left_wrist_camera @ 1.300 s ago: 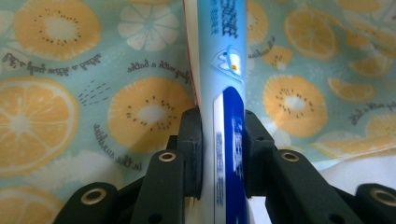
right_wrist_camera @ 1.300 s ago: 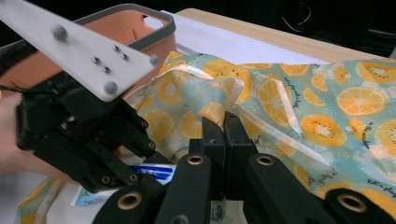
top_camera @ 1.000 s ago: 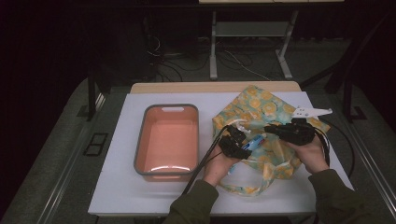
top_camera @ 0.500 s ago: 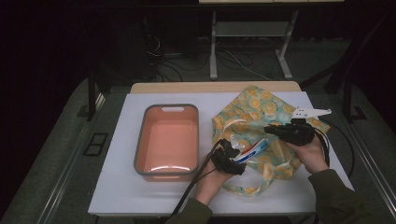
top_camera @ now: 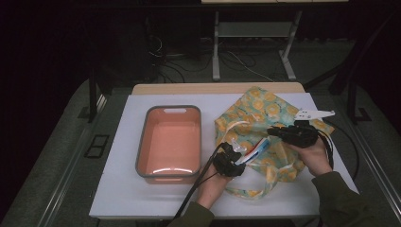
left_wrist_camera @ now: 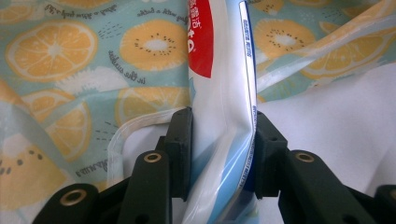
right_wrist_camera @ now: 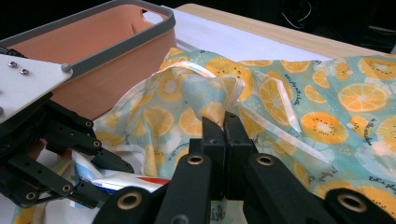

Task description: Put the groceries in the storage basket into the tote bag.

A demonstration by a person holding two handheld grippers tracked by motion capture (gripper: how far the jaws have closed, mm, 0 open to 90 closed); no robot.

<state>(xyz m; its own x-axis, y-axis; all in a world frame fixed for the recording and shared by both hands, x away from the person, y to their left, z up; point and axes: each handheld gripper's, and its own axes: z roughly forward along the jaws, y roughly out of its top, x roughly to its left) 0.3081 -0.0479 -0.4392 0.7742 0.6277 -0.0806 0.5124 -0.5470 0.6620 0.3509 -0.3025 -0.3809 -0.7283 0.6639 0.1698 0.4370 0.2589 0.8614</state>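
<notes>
Fabric printed with orange and kiwi slices makes up the one bag [top_camera: 265, 118] lying across the right half of the white bench [top_camera: 118, 194], reaching from its far edge toward the near edge. One salmon-coloured tub [top_camera: 169, 142] with a grey rim stands just left of it, toward the middle of the bench. One toothpaste tube [left_wrist_camera: 224, 116], white with red and blue print, pokes out at the bag's left side, and the left claw [top_camera: 235, 160] has just been closing on it, so its two black jaws now press the tube from either side. The right claw [right_wrist_camera: 223, 122] is pressed together, pinching a bunched fold of the bag's cloth. Two hands, two claws, each trailing a cable.
</notes>
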